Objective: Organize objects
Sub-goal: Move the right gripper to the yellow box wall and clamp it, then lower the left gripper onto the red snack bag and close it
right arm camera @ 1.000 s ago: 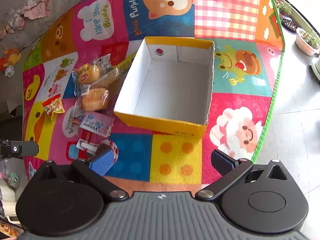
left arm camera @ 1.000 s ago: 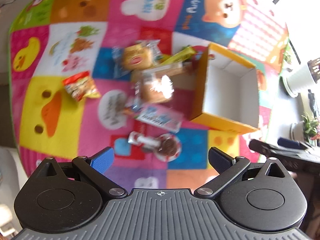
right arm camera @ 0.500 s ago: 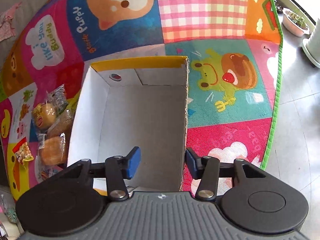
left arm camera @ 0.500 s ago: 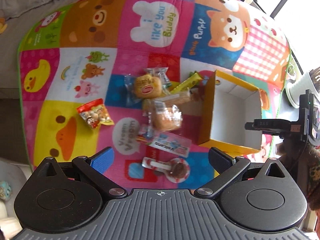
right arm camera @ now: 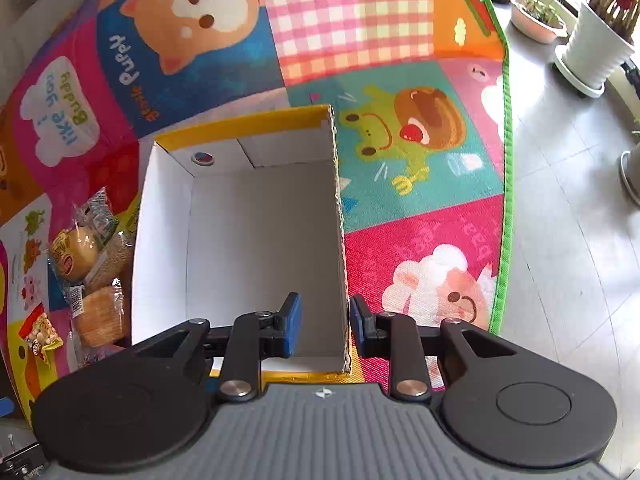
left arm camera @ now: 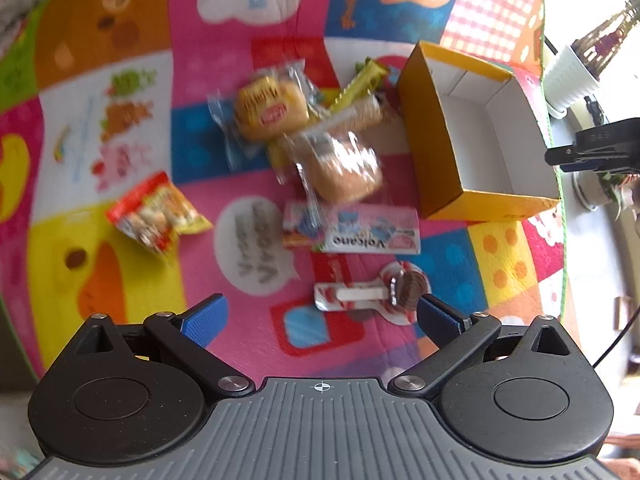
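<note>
So far your right gripper (right arm camera: pixel 325 326) straddles the right wall of the yellow box (right arm camera: pixel 168 240), and its jaws have just been closing on that wall, one inside, one outside, though a gap shows on the inner side. Your left gripper (left arm camera: pixel 320 316) hangs spread and empty, just short of the lollipop (left arm camera: pixel 376 294). Nothing is sorted yet, I judge: the box is bare, and the buns (left arm camera: pixel 340 168), the Volcano packet (left arm camera: pixel 356 232) and the red snack bag (left arm camera: pixel 154 210) all lie on the play mat (left arm camera: pixel 248 320) left of it.
</note>
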`<state>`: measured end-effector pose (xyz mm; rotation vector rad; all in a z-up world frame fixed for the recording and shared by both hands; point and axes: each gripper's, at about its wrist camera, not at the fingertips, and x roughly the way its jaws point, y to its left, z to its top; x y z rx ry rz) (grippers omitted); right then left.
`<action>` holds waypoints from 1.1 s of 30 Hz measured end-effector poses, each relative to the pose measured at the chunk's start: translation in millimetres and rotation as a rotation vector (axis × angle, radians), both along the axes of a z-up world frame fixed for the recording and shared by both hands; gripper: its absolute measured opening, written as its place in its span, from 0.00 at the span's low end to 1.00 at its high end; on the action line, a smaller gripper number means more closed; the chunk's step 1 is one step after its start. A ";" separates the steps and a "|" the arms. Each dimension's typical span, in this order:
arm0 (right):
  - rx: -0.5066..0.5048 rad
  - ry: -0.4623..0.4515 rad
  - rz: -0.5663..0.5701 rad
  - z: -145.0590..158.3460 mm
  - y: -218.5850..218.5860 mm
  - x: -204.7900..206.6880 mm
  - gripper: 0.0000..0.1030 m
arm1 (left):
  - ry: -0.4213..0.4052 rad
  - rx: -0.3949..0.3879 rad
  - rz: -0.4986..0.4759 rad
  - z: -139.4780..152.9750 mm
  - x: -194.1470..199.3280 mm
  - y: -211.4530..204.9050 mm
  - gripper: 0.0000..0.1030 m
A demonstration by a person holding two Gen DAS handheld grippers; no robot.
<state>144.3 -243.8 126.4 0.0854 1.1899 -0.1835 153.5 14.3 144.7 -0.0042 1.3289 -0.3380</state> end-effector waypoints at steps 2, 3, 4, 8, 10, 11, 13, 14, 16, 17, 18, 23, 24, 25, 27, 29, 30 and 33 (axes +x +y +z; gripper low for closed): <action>-0.007 -0.006 0.004 -1.8 -3.3 4.8 0.26 | 0.012 -0.013 0.010 -3.1 -3.2 -8.1 1.00; -0.005 -0.007 -0.001 -6.3 -5.2 9.5 0.27 | 0.008 -0.010 0.004 -2.6 -5.6 -12.7 1.00; -0.006 -0.006 -0.008 -13.7 -6.9 16.3 0.27 | 0.002 0.001 0.000 -1.0 -8.2 -16.9 1.00; 0.046 0.093 0.061 -53.2 -8.2 40.5 0.23 | 0.009 0.043 0.090 9.8 -16.8 -15.7 1.00; 0.019 0.124 0.165 -60.0 -1.2 38.2 0.09 | 0.022 0.069 0.140 9.8 -20.5 -12.0 1.00; 0.040 0.137 0.191 -59.7 -2.0 34.1 0.09 | 0.029 0.086 0.157 8.0 -21.8 -11.6 1.00; 0.051 0.149 0.215 -56.8 -5.8 21.1 0.09 | 0.038 0.110 0.166 3.0 -22.8 -15.3 1.00; 0.042 0.150 0.219 -56.8 -7.5 16.0 0.09 | 0.043 0.120 0.162 0.2 -22.9 -19.5 1.00; 0.031 0.158 0.196 -57.6 -18.0 9.8 0.08 | 0.058 0.130 0.167 -4.5 -22.0 -28.1 1.00; 0.032 0.158 0.180 -57.6 -23.6 8.8 0.08 | 0.068 0.125 0.179 -6.5 -21.6 -31.9 1.00; 0.033 0.155 0.169 -56.9 -26.9 8.3 0.08 | 0.084 0.114 0.200 -8.4 -21.2 -34.6 1.00; 0.058 0.142 0.177 -50.9 -26.6 6.9 0.08 | 0.131 0.034 0.402 -13.7 -16.9 -28.3 1.00; 0.068 0.143 0.185 -50.1 -23.8 6.2 0.08 | 0.121 0.040 0.415 -13.3 -14.2 -27.8 1.00; 0.083 0.145 0.189 -50.2 -21.6 5.8 0.08 | 0.102 0.055 0.408 -12.2 -11.1 -29.6 1.00; 0.113 0.153 0.198 -54.1 -17.2 3.8 0.09 | 0.064 0.093 0.365 -10.8 -5.7 -36.5 1.00; 0.100 0.146 0.219 -56.5 -8.3 0.2 0.09 | 0.071 0.097 0.359 -14.0 -0.3 -39.6 1.00; 0.095 0.143 0.224 -57.0 -6.2 -0.6 0.09 | 0.087 0.082 0.374 -16.3 2.3 -38.6 1.00; 0.114 0.138 0.218 -58.3 -7.3 -2.7 0.09 | 0.111 0.013 0.456 -17.7 7.0 -23.2 1.00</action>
